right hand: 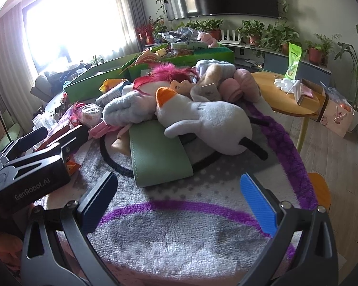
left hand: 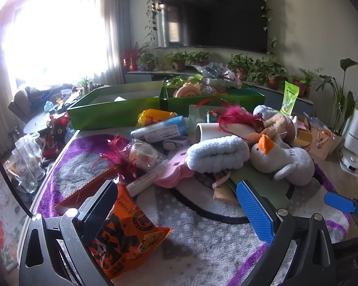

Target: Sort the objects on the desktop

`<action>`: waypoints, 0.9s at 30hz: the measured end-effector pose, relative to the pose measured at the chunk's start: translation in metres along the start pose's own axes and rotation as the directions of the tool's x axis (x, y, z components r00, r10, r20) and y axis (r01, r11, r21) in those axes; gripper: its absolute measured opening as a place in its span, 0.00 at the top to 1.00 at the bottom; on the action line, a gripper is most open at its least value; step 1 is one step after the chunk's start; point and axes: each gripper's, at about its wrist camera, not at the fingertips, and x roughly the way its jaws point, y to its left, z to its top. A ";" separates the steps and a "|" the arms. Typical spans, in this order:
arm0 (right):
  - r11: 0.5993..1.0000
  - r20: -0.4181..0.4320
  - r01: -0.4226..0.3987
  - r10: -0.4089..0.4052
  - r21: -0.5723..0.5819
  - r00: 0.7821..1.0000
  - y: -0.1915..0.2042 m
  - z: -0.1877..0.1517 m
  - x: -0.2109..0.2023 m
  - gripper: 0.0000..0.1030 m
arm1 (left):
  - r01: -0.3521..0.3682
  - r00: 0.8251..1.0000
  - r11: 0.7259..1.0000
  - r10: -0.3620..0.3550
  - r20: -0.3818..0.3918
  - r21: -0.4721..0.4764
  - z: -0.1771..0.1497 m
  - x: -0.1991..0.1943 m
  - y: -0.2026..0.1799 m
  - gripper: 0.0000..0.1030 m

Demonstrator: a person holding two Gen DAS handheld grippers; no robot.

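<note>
On grey-purple rug [right hand: 179, 238], both grippers [left hand: 179, 205] [right hand: 179, 197] spread wide, empty; plush duck [right hand: 202, 119] & green pouch [right hand: 160, 152] ahead.

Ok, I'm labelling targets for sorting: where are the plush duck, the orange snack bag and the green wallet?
plush duck [right hand: 210, 119]: right wrist view, on its white body.
orange snack bag [left hand: 128, 233]: left wrist view, on its printed front.
green wallet [right hand: 160, 152]: right wrist view, on its flat cover.

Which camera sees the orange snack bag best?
The left wrist view: the orange snack bag lies right by the open left tongs, print showing. The right wrist view shows only a small orange corner behind the other tongs.
</note>
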 end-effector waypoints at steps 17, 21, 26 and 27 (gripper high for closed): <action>0.997 -0.079 -0.078 0.078 -0.003 0.994 0.004 0.001 0.034 0.08 | 0.017 1.000 1.000 -0.017 -0.010 -0.010 0.002 0.006 0.007 0.03; 0.996 -0.102 -0.092 0.092 0.006 0.991 0.004 0.003 0.043 0.08 | 0.021 1.000 1.000 -0.021 -0.020 -0.013 0.002 0.010 0.009 0.03; 0.996 -0.114 -0.086 0.085 -0.004 0.990 0.005 0.004 0.051 0.08 | 0.018 0.999 1.000 -0.019 -0.033 -0.014 0.002 0.015 0.009 0.03; 0.996 -0.112 -0.087 0.085 -0.007 0.990 0.005 0.004 0.052 0.08 | 0.017 0.999 1.000 -0.018 -0.034 -0.015 0.003 0.016 0.010 0.03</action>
